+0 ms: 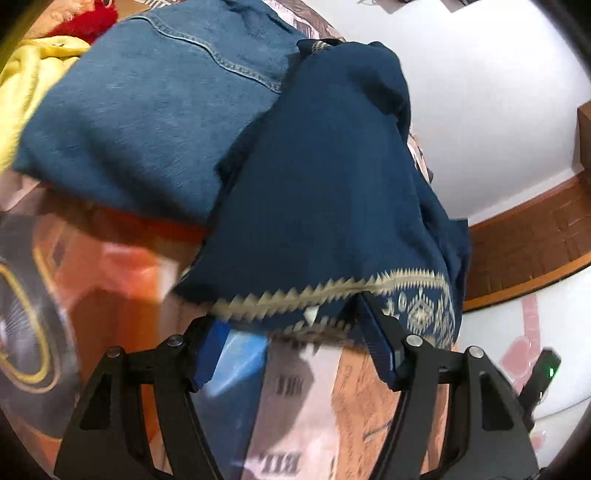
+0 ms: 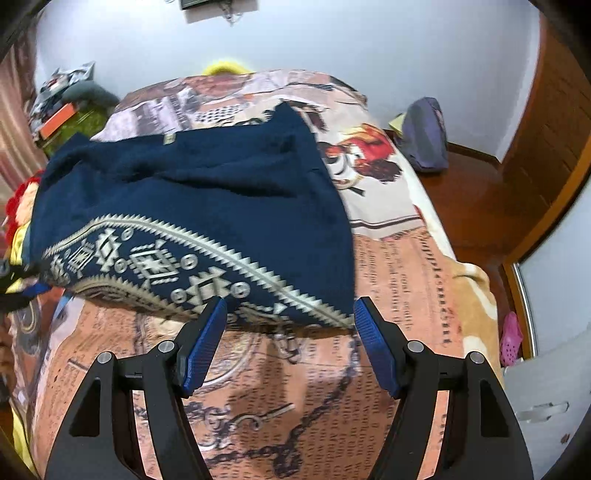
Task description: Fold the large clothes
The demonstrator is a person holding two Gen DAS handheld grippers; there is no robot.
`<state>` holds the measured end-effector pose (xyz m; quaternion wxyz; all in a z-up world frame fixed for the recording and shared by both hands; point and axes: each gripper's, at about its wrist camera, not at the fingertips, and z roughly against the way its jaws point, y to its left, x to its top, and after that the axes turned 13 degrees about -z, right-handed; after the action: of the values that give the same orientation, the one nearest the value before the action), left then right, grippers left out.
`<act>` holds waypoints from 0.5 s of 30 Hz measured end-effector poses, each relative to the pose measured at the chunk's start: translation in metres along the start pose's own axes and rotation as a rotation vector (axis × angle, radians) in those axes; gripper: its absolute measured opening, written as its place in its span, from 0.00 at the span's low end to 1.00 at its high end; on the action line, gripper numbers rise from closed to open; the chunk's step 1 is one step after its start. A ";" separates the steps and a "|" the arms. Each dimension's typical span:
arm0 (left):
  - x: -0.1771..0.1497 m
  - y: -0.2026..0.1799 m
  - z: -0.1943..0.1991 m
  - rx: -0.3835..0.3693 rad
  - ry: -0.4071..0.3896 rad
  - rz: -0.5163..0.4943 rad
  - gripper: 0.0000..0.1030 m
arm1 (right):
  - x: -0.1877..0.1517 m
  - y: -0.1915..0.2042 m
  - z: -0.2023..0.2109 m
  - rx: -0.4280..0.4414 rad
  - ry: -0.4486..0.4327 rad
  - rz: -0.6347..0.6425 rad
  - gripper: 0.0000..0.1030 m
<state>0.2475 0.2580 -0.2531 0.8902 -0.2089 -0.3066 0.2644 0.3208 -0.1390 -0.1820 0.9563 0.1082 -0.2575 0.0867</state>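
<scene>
Both sets of fingers wide apart, holding nothing.

Left gripper (image 1: 293,339): blue fingers (image 1: 380,349) at the cream zigzag hem of the dark navy knit garment w/ cream pattern band (image 1: 325,206). Hem right between the fingers, maybe touching the right one, not pinched. Picture blurry here, hard to be sure.

Right gripper (image 2: 290,338): fingers (image 2: 375,347) apart too, just at the same garment's (image 2: 207,192) patterned edge. Not closed on it.

Garment spread on the bed w/ the orange-pink printed blanket (image 2: 399,266), lumpy, not flat yet.

What could go wrong:
- Could grab only the top layer of the hem, so the fold comes out crooked.
- Could pinch the blanket along w/ the knit, since the hem lies right on it. Whole bed cover would lift.
- Thick, floppy knit may slip out if only a thin bit of edge is caught.
- If one side lifts before the other, the garment would twist.

Farther off, left view: blue denim piece (image 1: 147,110) lying right beside, partly under the navy one. Could get dragged along. Past it, yellow fluffy cloth (image 1: 26,81) and a red fuzzy thing (image 1: 88,22).

Right view, far: purple-grey bag (image 2: 424,136) on the brown wooden floor (image 2: 476,206), well away. Pink shoe (image 2: 511,338) by the bed. Not in the way.
</scene>
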 end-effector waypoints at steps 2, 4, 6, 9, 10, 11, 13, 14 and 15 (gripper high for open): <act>0.006 0.006 -0.010 -0.012 0.004 0.034 0.65 | -0.004 0.008 -0.001 -0.004 -0.001 0.022 0.66; 0.008 0.014 -0.022 -0.037 0.010 0.095 0.65 | -0.007 0.016 -0.001 -0.016 -0.006 0.054 0.66; 0.008 0.020 -0.028 -0.054 0.009 0.142 0.67 | -0.010 0.021 -0.001 -0.034 -0.011 0.085 0.66; 0.010 0.006 -0.020 0.009 -0.029 0.095 0.57 | -0.012 0.025 -0.003 -0.054 -0.002 0.106 0.66; 0.011 -0.002 -0.016 0.046 -0.039 0.059 0.53 | -0.013 0.026 -0.003 -0.056 0.003 0.108 0.66; 0.011 -0.014 -0.011 0.099 -0.054 0.014 0.43 | -0.014 0.027 -0.001 -0.057 0.005 0.110 0.66; 0.011 -0.036 -0.002 0.187 -0.075 -0.058 0.28 | -0.014 0.026 0.002 -0.059 0.002 0.114 0.66; 0.010 -0.044 0.002 0.223 -0.084 -0.081 0.21 | -0.015 0.027 0.003 -0.061 0.000 0.117 0.66; 0.010 -0.052 0.007 0.248 -0.098 -0.100 0.17 | -0.015 0.028 0.006 -0.064 -0.005 0.122 0.66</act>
<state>0.2672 0.2256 -0.2162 0.9052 -0.0685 -0.3246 0.2655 0.2992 -0.1153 -0.1796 0.9516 0.0621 -0.2685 0.1364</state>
